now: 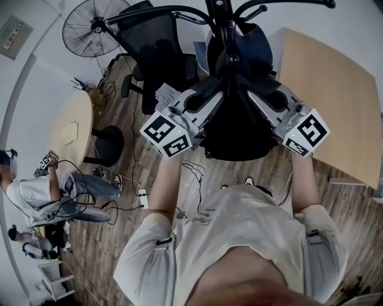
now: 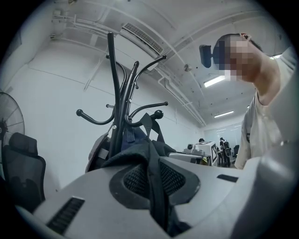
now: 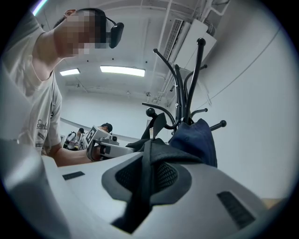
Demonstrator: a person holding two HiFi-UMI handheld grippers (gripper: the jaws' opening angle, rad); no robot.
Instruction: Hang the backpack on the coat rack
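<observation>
A wooden floor (image 1: 353,206) is seen, on which a black office chair (image 1: 157,48), a standing fan (image 1: 96,27), a round table (image 1: 69,128) and a rectangular table (image 1: 335,95) are set. Loose cables (image 1: 194,170) and a white power strip (image 1: 142,195) are laid on the boards. The foot of the coat rack (image 1: 222,18) is hidden.

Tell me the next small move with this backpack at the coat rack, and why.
Probably ease both down slightly: the left tongs and right tongs are shut on the backpack, whose top loop seems draped over a ball-tipped hook, so lowering should seat it.
</observation>
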